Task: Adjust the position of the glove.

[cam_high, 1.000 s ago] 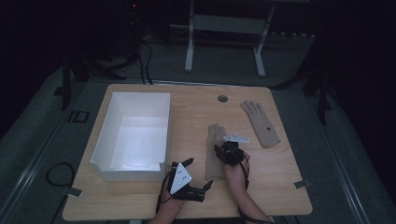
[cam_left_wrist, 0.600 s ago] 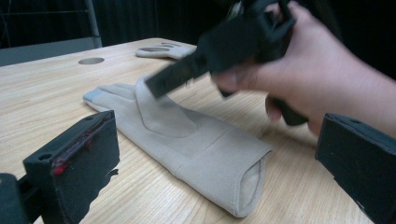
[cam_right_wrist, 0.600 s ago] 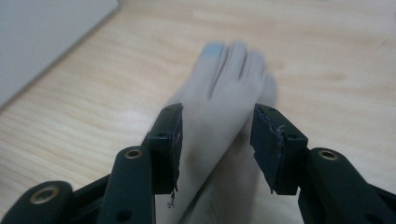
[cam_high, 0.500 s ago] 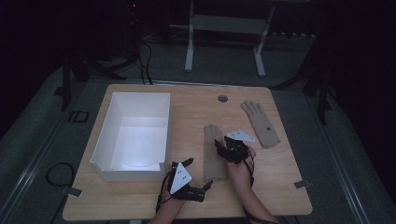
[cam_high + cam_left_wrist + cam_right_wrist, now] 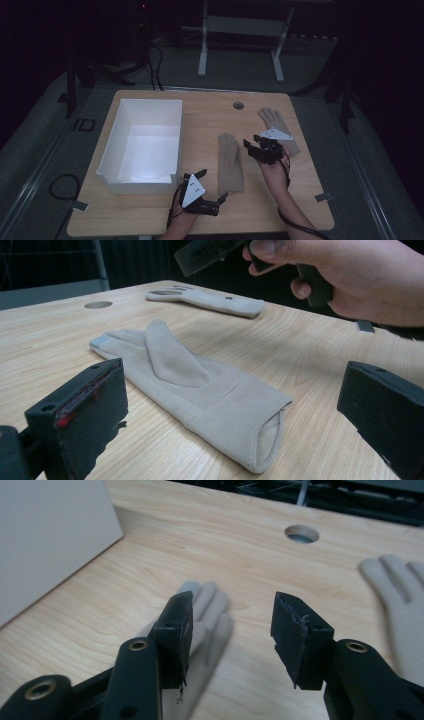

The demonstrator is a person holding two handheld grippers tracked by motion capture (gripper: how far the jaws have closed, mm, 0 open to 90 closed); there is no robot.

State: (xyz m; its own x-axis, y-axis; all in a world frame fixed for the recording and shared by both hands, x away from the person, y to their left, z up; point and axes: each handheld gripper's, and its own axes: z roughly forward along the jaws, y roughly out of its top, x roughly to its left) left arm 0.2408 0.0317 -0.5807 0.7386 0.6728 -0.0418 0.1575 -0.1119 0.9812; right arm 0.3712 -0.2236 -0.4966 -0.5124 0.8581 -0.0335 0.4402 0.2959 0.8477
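A: High view: right gripper (image 5: 255, 146) now sits above the table between the two beige fabric gloves, nearer glove (image 5: 230, 162) flat on the light wooden table (image 5: 210, 120). A second ago it was low on that glove. Its jaws have just been opening, nothing between them.

B: So it's let go, I'd say. Box?

A: White rectangular open box (image 5: 116, 150) at left, empty. Far glove (image 5: 277, 127) flat near the right edge.

B: Left gripper view?

A: Left gripper (image 5: 235, 425) jaws spread wide, nearer glove (image 5: 200, 390) cuff lying between them, untouched. Right hand (image 5: 350, 275) hangs overhead.

B: Right gripper view?

A: Jaws parted, empty; nearer glove's fingers (image 5: 205, 605) below, box wall (image 5: 50, 535) at left.
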